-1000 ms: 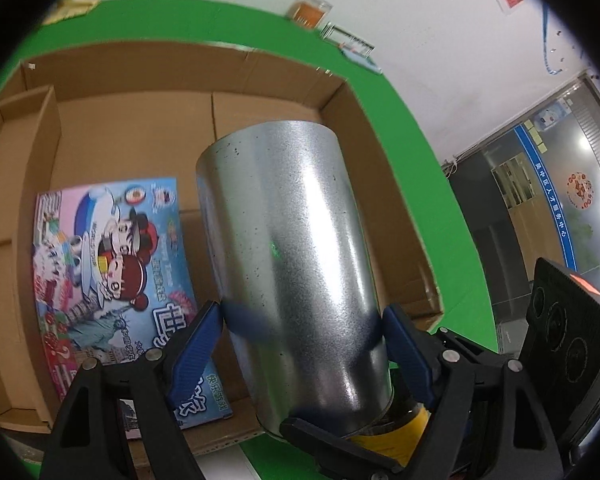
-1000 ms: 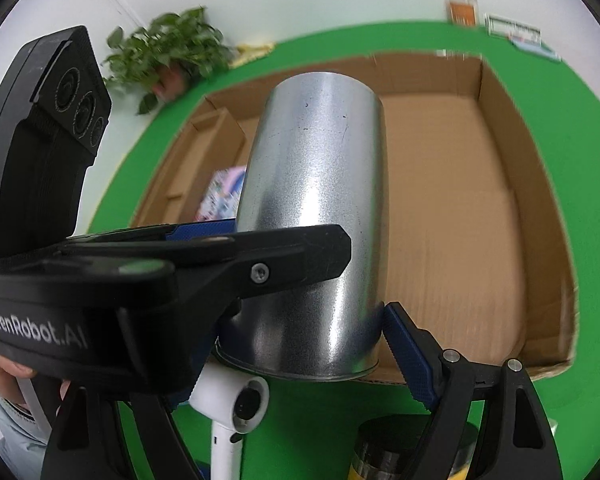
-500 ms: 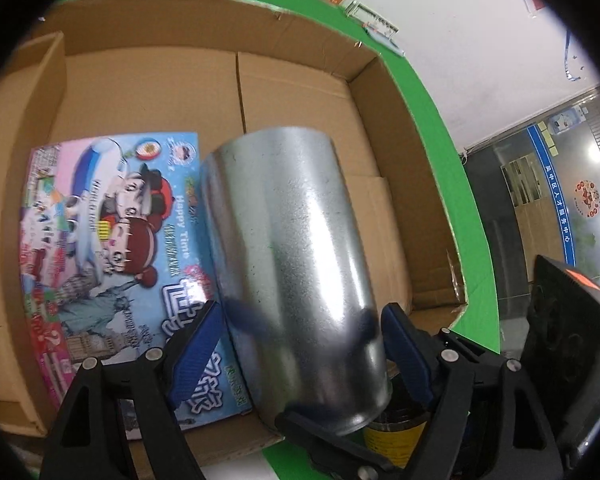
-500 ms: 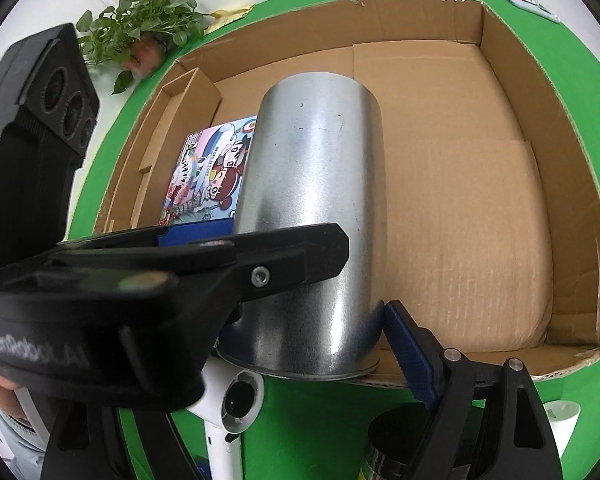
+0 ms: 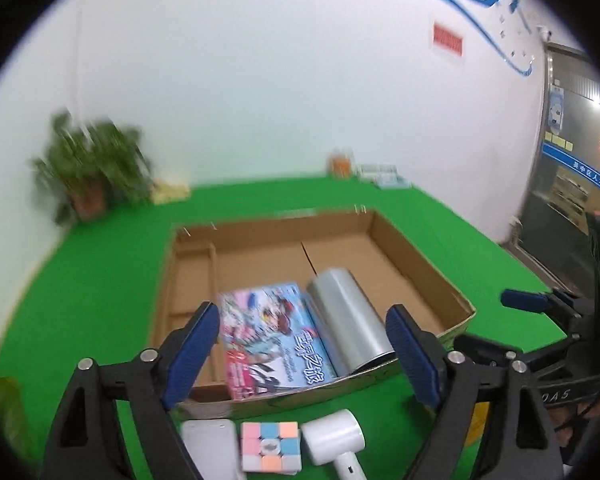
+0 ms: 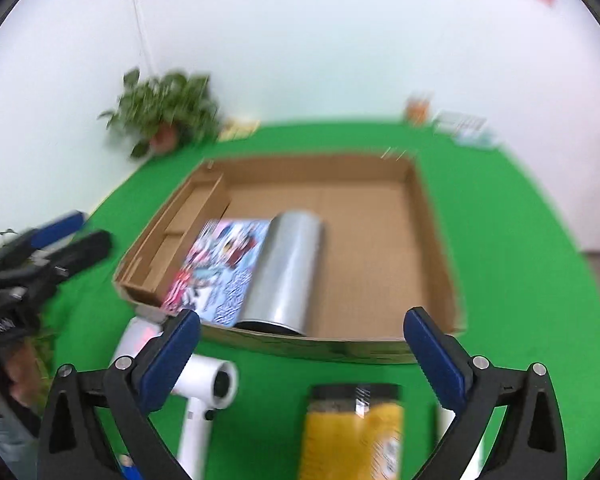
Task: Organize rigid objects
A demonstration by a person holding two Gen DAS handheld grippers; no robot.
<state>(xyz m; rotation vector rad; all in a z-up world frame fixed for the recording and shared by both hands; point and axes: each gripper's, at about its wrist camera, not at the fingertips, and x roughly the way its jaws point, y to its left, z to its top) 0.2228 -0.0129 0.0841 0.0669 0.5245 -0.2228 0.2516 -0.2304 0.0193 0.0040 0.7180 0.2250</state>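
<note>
Beyond both grippers' empty, opening jaws, the metal cylinder [image 6: 282, 270] lies inside the cardboard box [image 6: 432, 224].

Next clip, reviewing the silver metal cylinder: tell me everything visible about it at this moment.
The metal cylinder is a plain, shiny, silver-grey tube that looks like thin sheet metal. It lies on its side on the floor of the cardboard box, its dark open end toward the box's near wall. Its long side runs along the colourful picture box, apparently touching it. Neither gripper holds it; in both wrist views the jaws are clear of it and opening.
</note>
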